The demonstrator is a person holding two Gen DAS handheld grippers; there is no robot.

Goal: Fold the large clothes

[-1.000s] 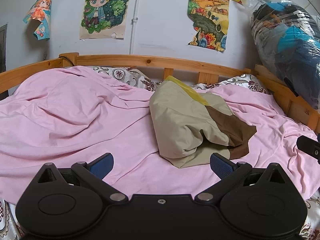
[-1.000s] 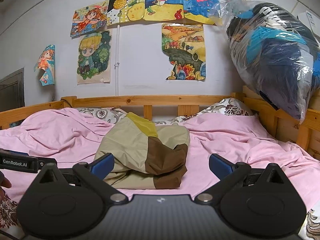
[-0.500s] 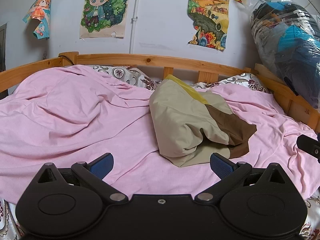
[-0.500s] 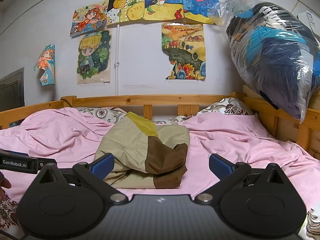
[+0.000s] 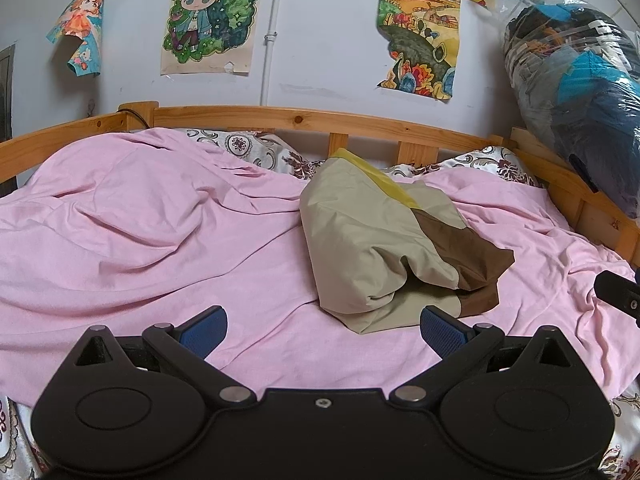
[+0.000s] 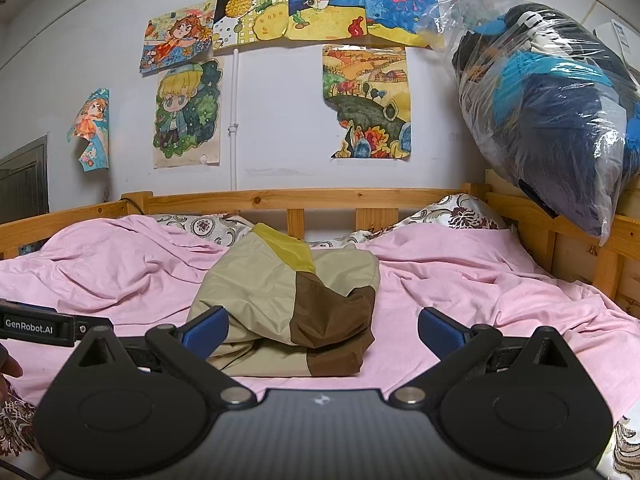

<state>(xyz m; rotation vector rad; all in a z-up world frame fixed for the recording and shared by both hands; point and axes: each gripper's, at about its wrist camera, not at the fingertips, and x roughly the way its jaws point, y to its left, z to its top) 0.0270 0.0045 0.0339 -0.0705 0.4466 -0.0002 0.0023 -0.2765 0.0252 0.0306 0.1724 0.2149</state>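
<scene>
A folded garment [image 5: 380, 248] in beige, brown and yellow lies on the pink sheet [image 5: 140, 240] in the middle of the bed. My left gripper [image 5: 323, 330] is open near the front edge, and the garment's near corner lies just beyond its right fingertip. In the right wrist view the same garment [image 6: 288, 304] rests straight ahead, just past my open right gripper [image 6: 323, 330]. Neither gripper holds anything. The right gripper's body [image 5: 618, 294] shows at the right edge of the left wrist view, and the left one [image 6: 38, 326] at the left edge of the right wrist view.
A wooden bed rail [image 6: 304, 198] runs along the back and right side. Patterned pillows [image 6: 460, 212] lie at the head. A clear plastic bag of dark and blue clothes [image 6: 552, 112] rests on the right rail. Drawings [image 6: 188, 112] hang on the wall. A hand [image 6: 10, 368] shows at left.
</scene>
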